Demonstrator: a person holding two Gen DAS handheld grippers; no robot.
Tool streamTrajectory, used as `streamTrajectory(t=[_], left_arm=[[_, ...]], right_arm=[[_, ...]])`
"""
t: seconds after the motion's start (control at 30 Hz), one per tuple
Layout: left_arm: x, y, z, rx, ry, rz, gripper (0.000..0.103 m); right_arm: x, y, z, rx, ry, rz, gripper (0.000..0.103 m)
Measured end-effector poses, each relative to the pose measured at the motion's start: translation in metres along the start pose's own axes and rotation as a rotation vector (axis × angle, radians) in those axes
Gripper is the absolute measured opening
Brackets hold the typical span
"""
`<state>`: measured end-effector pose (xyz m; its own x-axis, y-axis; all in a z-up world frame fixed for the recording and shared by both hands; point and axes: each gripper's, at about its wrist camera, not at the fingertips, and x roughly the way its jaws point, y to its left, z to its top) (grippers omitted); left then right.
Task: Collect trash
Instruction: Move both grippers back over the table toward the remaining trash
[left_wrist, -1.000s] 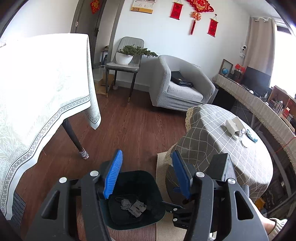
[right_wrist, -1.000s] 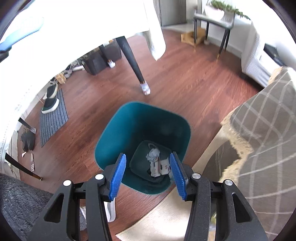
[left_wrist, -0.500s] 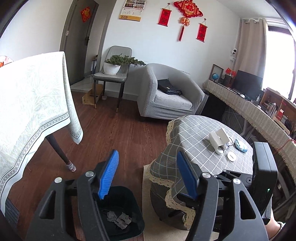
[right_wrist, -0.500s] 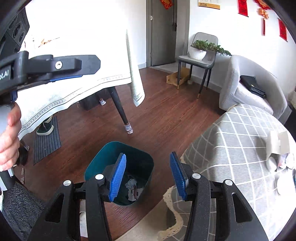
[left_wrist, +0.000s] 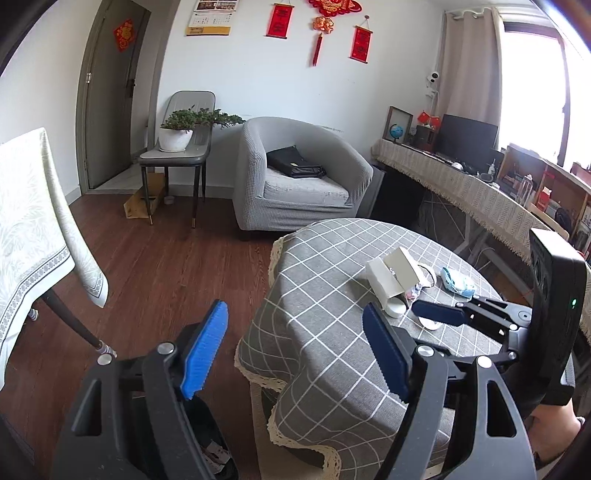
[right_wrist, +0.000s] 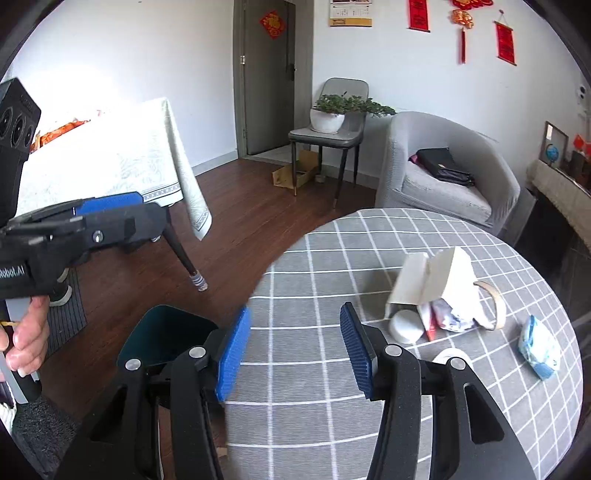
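Both views have swung up since a second ago: back then the cameras looked down into the teal bin, now they face across the room and the round table (right_wrist: 332, 266) with its grey checked cloth fills the right wrist view from 3 to 6 o'clock. Teal bin (right_wrist: 166, 339) has slid to 8 o'clock on the wood floor, just beside the table edge; in the left wrist view only its dark rim (left_wrist: 218, 435) shows at 7 o'clock with paper scraps inside.

Right gripper (right_wrist: 293, 354) is released, blue pads wide apart, nothing between them, hovering over the cloth. Left gripper (left_wrist: 295, 354) also spread and empty, over the table's near edge.

Trash left on the table at 3 o'clock: open white carton (right_wrist: 432, 280), crumpled wrapper (right_wrist: 450, 314) touching it, white round lid (right_wrist: 406, 326) just beside, tape ring (right_wrist: 493, 302), blue-white packet (right_wrist: 539, 345) apart at the far right.

Writing: "Robot.AI", partly cut off, on the left gripper body (right_wrist: 14, 273) at 9 o'clock. Red door and wall hangings carry characters too small to read
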<state>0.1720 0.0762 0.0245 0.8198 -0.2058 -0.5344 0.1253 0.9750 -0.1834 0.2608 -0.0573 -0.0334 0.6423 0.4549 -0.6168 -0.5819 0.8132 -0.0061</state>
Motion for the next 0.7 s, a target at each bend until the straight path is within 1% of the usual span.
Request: streamTrajectory(t=[0.17,0.37,0.43,0.53,0.7], left_arm=[[0.029,-0.022,0.001,0.015,0.035,-0.028,0.078],[0.063,-0.047,0.003,0.03,0.069,-0.075,0.078],[0.076,-0.055,0.0,0.033,0.093,-0.09,0.078],[0.092,-0.066,-0.005,0.036,0.124,-0.12,0.078],[0.116,-0.079,-0.008,-0.011,0.154,-0.184,0.078]], right_arm=[[-0.015,-0.041,-0.002,0.041,-0.019,-0.067,0.054],[-0.029,-0.093,-0.012,0.082,-0.021,-0.148,0.057],[-0.035,-0.108,-0.016,0.095,-0.023,-0.171,0.061],[-0.041,-0.132,-0.024,0.138,-0.026,-0.193,0.063],[-0.053,-0.167,-0.036,0.226,-0.035,-0.22,0.064]])
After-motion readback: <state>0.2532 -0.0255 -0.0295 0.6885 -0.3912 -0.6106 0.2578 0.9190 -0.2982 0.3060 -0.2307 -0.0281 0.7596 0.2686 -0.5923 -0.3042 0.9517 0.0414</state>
